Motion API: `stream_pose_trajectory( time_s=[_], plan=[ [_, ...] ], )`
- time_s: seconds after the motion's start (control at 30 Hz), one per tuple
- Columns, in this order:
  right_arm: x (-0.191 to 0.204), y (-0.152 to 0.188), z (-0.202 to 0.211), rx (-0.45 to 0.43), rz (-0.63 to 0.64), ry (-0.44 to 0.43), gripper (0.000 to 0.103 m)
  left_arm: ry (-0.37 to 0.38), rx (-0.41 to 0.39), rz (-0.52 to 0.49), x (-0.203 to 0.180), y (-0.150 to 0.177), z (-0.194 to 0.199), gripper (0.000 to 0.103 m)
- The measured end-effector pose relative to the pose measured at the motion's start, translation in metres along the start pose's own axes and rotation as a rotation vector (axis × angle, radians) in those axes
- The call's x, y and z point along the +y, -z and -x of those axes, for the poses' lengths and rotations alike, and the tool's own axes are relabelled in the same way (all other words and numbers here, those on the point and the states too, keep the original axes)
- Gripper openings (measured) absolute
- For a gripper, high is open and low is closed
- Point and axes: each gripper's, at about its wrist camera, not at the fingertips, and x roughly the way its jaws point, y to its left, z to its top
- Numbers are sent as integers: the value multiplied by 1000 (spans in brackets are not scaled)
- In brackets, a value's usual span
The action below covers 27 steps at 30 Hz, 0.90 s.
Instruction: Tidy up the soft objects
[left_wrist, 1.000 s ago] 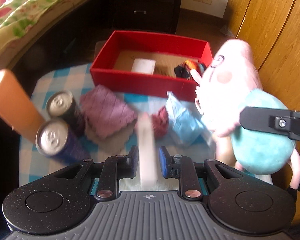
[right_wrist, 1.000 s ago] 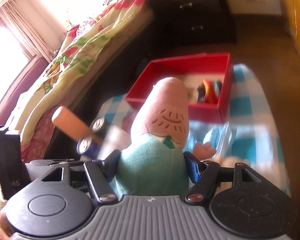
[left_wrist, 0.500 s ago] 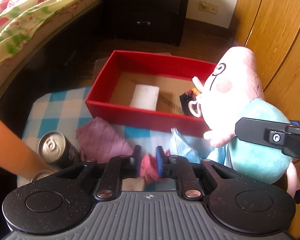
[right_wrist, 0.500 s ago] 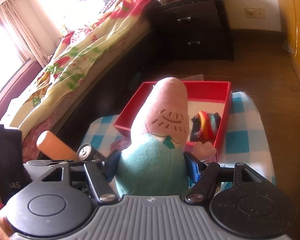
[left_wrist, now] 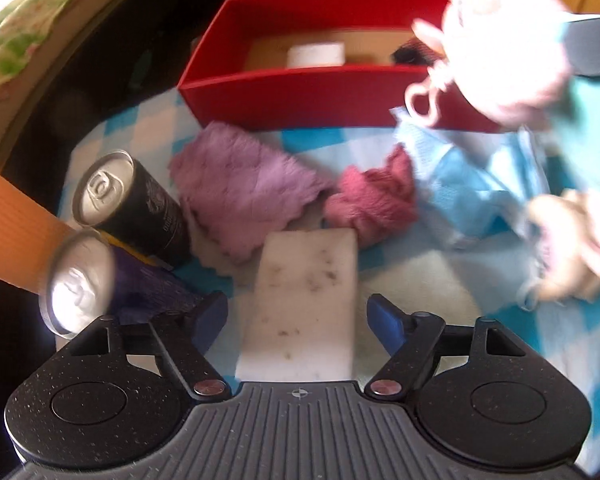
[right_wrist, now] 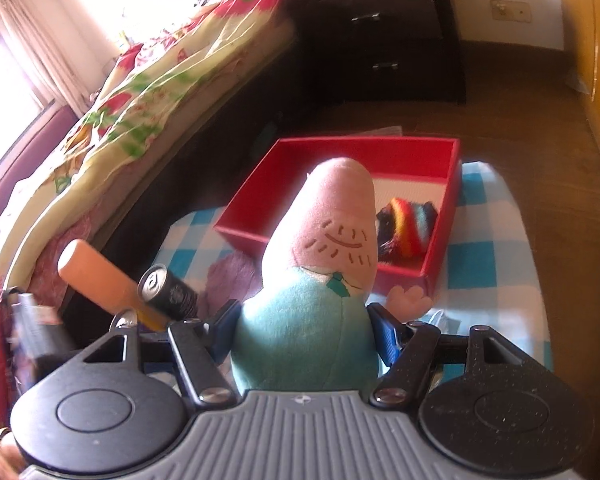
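My left gripper (left_wrist: 298,316) is open, its fingers on either side of a white sponge (left_wrist: 304,304) lying flat on the checkered cloth. Beyond it lie a purple cloth (left_wrist: 240,188), a crumpled dark pink cloth (left_wrist: 374,200) and a light blue packet (left_wrist: 460,184). The red box (left_wrist: 300,92) holds another white sponge (left_wrist: 316,54). My right gripper (right_wrist: 306,326) is shut on a pink pig plush in a teal shirt (right_wrist: 320,280), held over the table in front of the red box (right_wrist: 340,196), which holds a rainbow knit item (right_wrist: 406,232).
Two drink cans (left_wrist: 128,204) (left_wrist: 80,280) and an orange cylinder (left_wrist: 12,224) stand at the table's left. A beige soft item (left_wrist: 572,240) lies at the right. A bed (right_wrist: 120,112) and dark drawers (right_wrist: 380,40) are behind the table.
My left gripper has opened and dropped low over the table; the white sponge now lies flat between its fingers. The right gripper still holds the plush, shifted slightly.
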Motion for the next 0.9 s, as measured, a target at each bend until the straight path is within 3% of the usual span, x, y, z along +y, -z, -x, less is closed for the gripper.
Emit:
stream_pose_trajectory(
  time_s=[0.03, 0.1, 0.2, 0.37, 0.5, 0.57, 0.63, 0.83, 0.9],
  plan=[
    [3, 1, -1, 2, 2, -1, 46, 30, 34, 36, 4, -1, -7, 60],
    [8, 4, -1, 5, 16, -8, 46, 72, 51, 87, 10, 0, -10, 57],
    [12, 4, 4, -12, 26, -31, 41, 42, 19, 62, 9, 4, 0, 56],
    [15, 1, 8, -19, 38, -29, 31, 99, -22, 104, 15, 8, 21, 54],
    [12, 15, 0, 68, 97, 23, 32, 121, -32, 70, 8, 13, 31, 54],
    [11, 27, -4, 140, 146, 75, 43, 85, -5, 38, 2, 19, 23, 57],
    [13, 42, -7, 191, 171, 57, 47, 12, 0, 4, -4, 21, 11, 58],
    [48, 75, -42, 320, 323, 3, 49, 32, 26, 33, -2, 10, -3, 57],
    [49, 88, -59, 342, 350, 55, 52, 37, 41, 43, 1, 11, -7, 57]
  ],
)
